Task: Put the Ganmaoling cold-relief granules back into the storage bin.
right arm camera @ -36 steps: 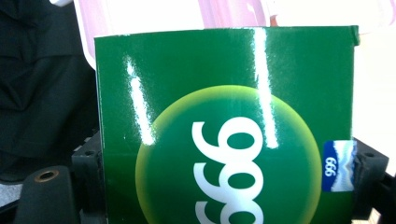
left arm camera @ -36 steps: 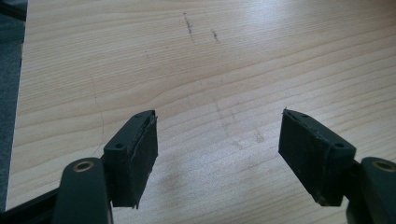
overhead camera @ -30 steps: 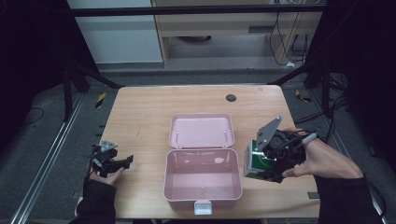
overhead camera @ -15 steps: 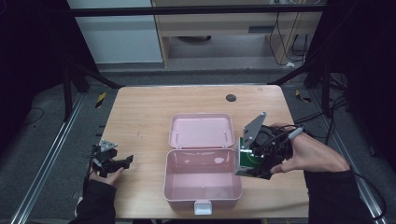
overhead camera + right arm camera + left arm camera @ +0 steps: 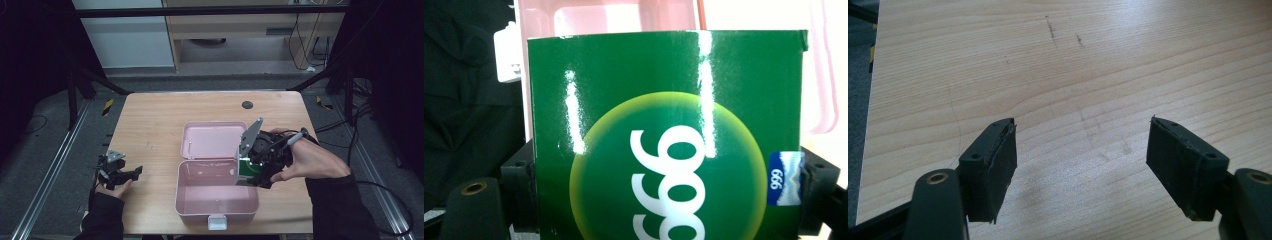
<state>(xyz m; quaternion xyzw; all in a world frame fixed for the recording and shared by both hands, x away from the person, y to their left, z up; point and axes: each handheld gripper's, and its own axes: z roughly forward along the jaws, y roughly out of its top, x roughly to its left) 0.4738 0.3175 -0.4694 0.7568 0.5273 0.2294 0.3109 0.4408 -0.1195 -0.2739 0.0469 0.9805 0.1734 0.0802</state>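
While the right claw (image 5: 250, 170) is clamped on one green carton (image 5: 666, 135), its jaws pressing the carton's two narrow sides, the load hangs at the right wall of the pink box (image 5: 186, 199), just over the rim of the open lower tray. Item: one green carton, glossy, white numerals on a yellow-green disc, one small blue label at its edge; broad face toward the right gripper view's camera, long axis apparently running along the jaws. Item: one pink box, lid (image 5: 210, 141) laid flat behind the tray, one white latch (image 5: 216, 222) at the near side; tray appears empty. The tray lies to the left of the carton, so the coming move judged to be a short carry leftward and down. Item: one left claw (image 5: 120, 175), jaws apart, holding nothing, resting at the table's (image 5: 150, 115) left edge, well apart from the box. Right hand (image 5: 312, 162) nearer by far.
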